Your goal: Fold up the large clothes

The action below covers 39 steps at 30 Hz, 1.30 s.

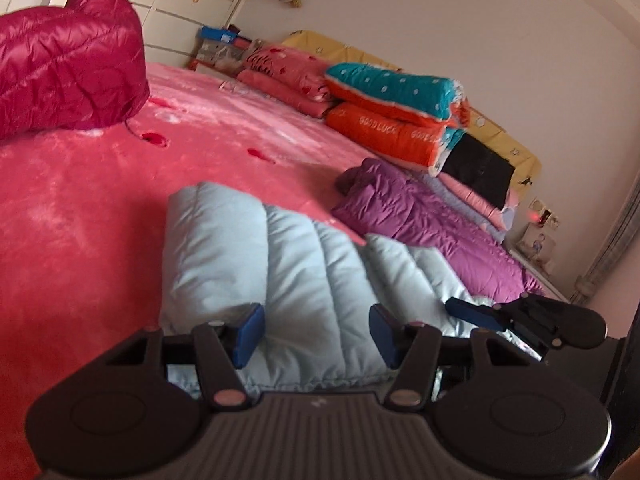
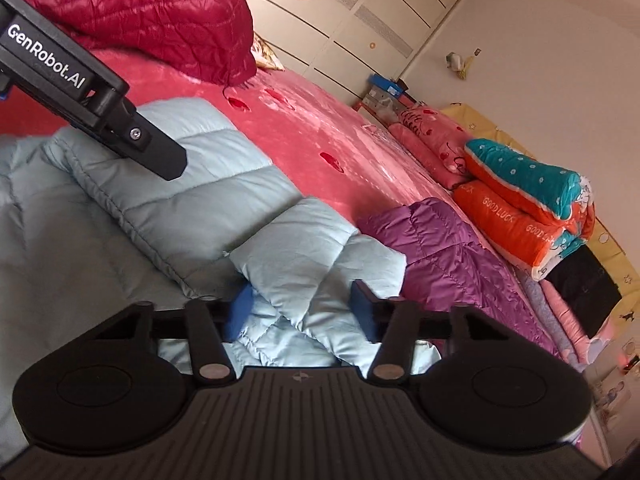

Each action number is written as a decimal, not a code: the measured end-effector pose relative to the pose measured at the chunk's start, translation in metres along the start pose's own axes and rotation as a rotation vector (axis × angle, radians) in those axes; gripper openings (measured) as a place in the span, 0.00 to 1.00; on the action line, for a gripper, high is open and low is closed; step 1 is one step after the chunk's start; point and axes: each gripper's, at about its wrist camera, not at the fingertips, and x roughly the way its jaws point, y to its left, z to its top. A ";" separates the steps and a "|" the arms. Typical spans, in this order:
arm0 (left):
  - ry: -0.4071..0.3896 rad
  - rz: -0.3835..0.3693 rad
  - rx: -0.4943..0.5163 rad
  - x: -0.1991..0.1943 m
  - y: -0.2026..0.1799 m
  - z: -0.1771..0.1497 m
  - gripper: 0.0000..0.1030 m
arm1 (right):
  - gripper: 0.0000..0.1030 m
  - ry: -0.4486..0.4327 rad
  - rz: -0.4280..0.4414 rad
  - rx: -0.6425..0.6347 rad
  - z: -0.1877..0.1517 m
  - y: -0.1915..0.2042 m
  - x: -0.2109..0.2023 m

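**Pale blue puffer jacket on bed, both tongs over it**

Pale blue quilted puffer jacket lying on the pink plush bedspread, near edge of bed, partly folded; a rolled or doubled section nearest the middle of the bed, channels running across.

Left tongs: blue pads spread wide, jacket fabric lying between and below them. No clamp on the cloth visible; whether pads touch fabric, cannot tell.

Right tongs: pads also well apart, straddling a bunched fold of the same jacket. Left pad half buried under the fabric; fold fills the gap but jaws not closed on it. Right tongs also seen from the left wrist view, at the jacket's far right side. Left unit's black body crossing the upper left of the right wrist view.

Surroundings: purple puffer jacket just beside the blue one, toward the headboard. Crimson puffer jacket heaped well apart at the far side of the bed. Folded orange-and-teal quilt stacked near the yellow headboard, pink pillows beside it. White wardrobe behind.
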 end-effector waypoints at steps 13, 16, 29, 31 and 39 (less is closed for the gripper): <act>0.003 0.064 -0.046 0.001 0.015 -0.001 0.56 | 0.07 0.054 -0.062 0.557 -0.010 -0.064 -0.027; -0.001 0.083 -0.066 -0.001 0.018 -0.001 0.56 | 0.07 0.051 -0.067 0.844 -0.032 -0.101 -0.049; -0.008 0.092 -0.081 -0.002 0.020 -0.001 0.57 | 0.21 0.177 -0.090 1.359 -0.125 -0.110 -0.086; -0.005 0.089 -0.085 -0.002 0.021 -0.001 0.58 | 0.36 0.124 -0.040 1.432 -0.131 -0.116 -0.087; 0.001 0.087 -0.089 0.000 0.021 -0.001 0.59 | 0.66 0.050 0.047 1.498 -0.137 -0.126 -0.057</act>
